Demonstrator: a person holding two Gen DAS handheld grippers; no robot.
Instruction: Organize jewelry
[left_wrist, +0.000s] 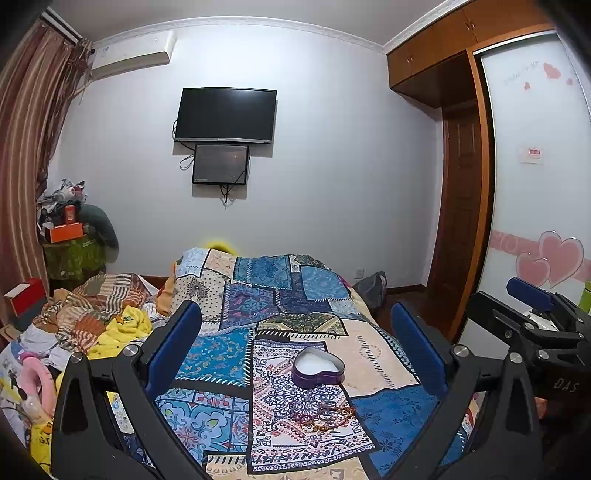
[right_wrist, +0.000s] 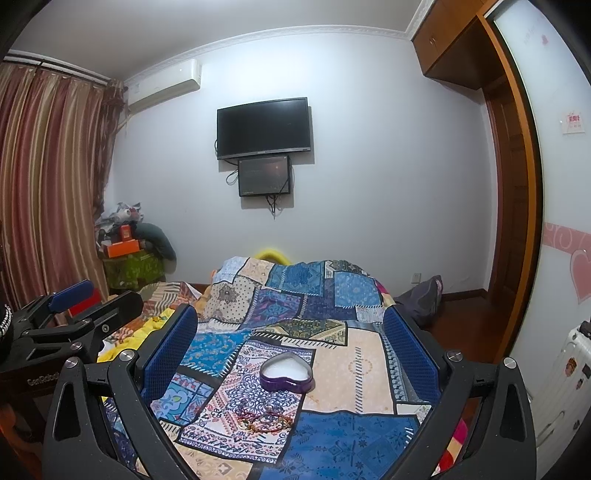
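Both my left gripper (left_wrist: 295, 354) and my right gripper (right_wrist: 291, 354) have their fingers wide apart, empty. The purple heart box (left_wrist: 318, 367) sits open on the patchwork bedspread (left_wrist: 218, 354) — the bracelets (left_wrist: 323, 413) lie just near of it.

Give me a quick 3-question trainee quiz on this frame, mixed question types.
1. True or false: the heart-shaped tin is lidless and looks empty.
2. The bracelets lie: A) inside the tin, B) on the quilt nearer the cameras than the tin, C) in the left claw.
3. Fill in: both claws, the right claw included, are ____ and hold nothing.

Key: 1 true; 2 B; 3 open.
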